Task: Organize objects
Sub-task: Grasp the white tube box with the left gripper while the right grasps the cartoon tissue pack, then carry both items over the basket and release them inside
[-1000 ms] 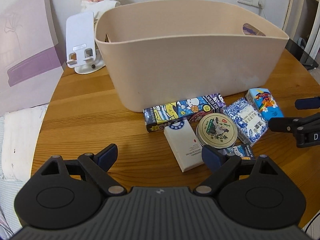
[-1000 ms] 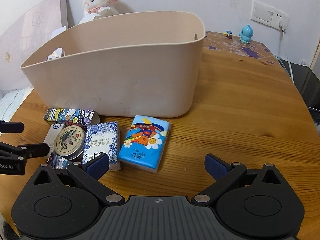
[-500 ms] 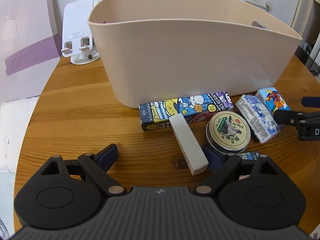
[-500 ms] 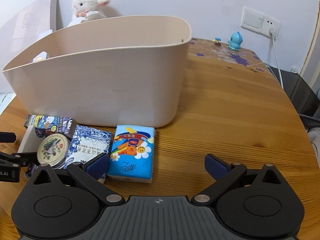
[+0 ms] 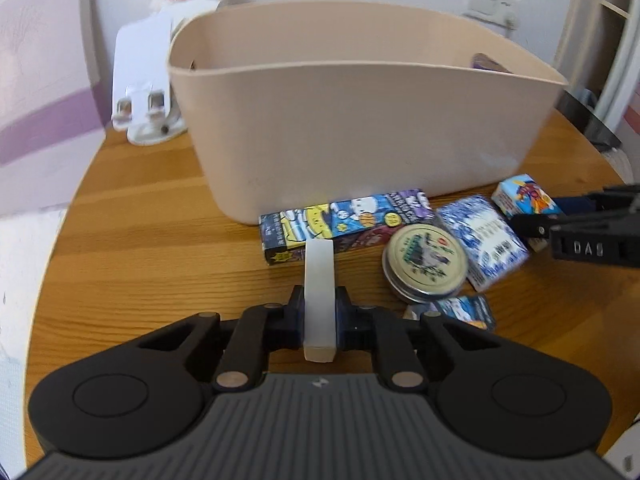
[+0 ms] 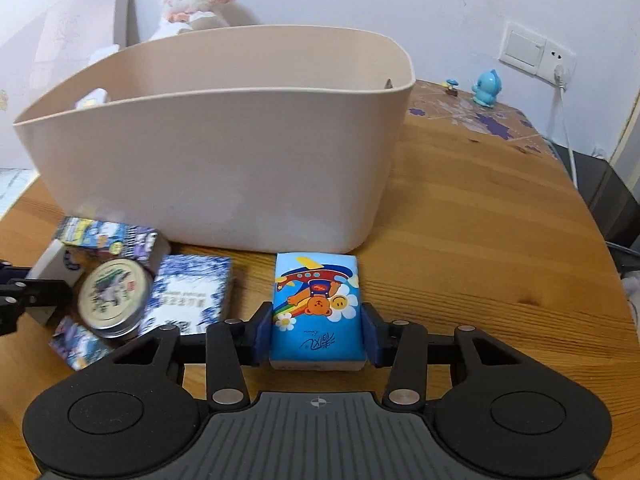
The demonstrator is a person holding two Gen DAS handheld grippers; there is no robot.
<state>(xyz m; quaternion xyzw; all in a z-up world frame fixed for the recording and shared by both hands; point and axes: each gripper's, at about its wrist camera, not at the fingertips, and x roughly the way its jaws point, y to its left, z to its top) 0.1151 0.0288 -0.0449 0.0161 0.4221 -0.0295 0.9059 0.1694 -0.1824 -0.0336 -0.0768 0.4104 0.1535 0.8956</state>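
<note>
**Both tools clamped on items before the bin**

While the left tool [image 5: 319, 316] gripped the white box [image 5: 319, 280] on edge between its closed fingers, the cartoon carton [image 5: 344, 224], round tin [image 5: 425, 268] and blue-patterned pack [image 5: 482, 240] lay beside it on the tabletop [image 5: 140, 248], the carton against the beige bin [image 5: 360, 128]. Farther right, the right tool [image 6: 318, 332] was clamped on the bear tissue pack [image 6: 318, 304], just in front of the bin.

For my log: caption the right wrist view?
Right tool clamps the blue tissue pack before the beige bin.
</note>
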